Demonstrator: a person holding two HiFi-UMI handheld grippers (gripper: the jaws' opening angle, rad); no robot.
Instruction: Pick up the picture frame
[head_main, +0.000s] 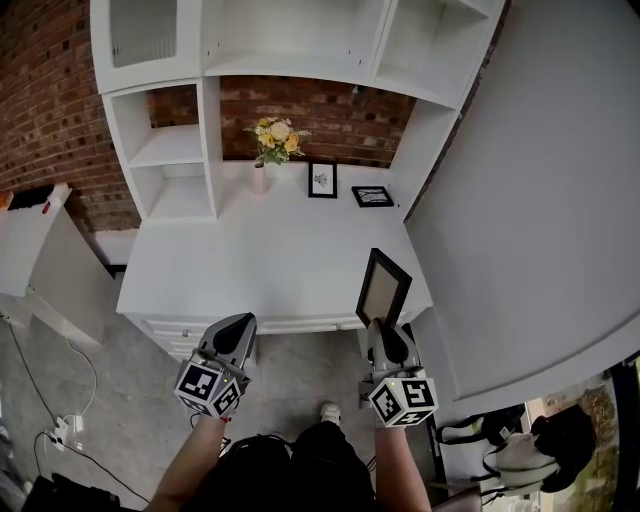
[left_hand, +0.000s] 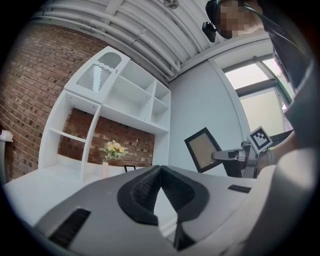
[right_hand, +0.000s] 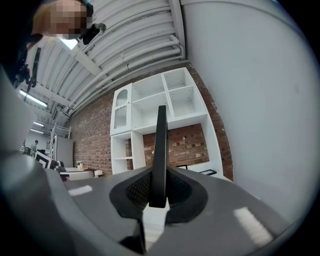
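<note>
Overhead view of a person at a white desk (head_main: 250, 260) under white shelving (head_main: 180, 150) on a brick wall (head_main: 50, 90).

Right gripper (head_main: 384, 332) clamped tight on the lower edge of the picture frame (head_main: 384, 284), black-bordered with a pale insert. Frame off the desk, in the air over its near right corner, leaning slightly, close beside the grey wall (head_main: 540, 200). From the right gripper view, a thin dark blade pinched between both pads.

Left gripper (head_main: 236, 328) near the desk's front edge, well apart from the frame, jaws closed tip to tip with nothing between them.

At the back of the desk, a vase of yellow flowers (head_main: 274, 140), a small upright frame (head_main: 322, 180) and a small flat frame (head_main: 372, 196).

Judged step: grasp made, frame clear of the surface, pick-up all but complete. Next move likely calling for a steady pinch against pivoting of the tall frame, plus clearance from wall and desk edge.
</note>
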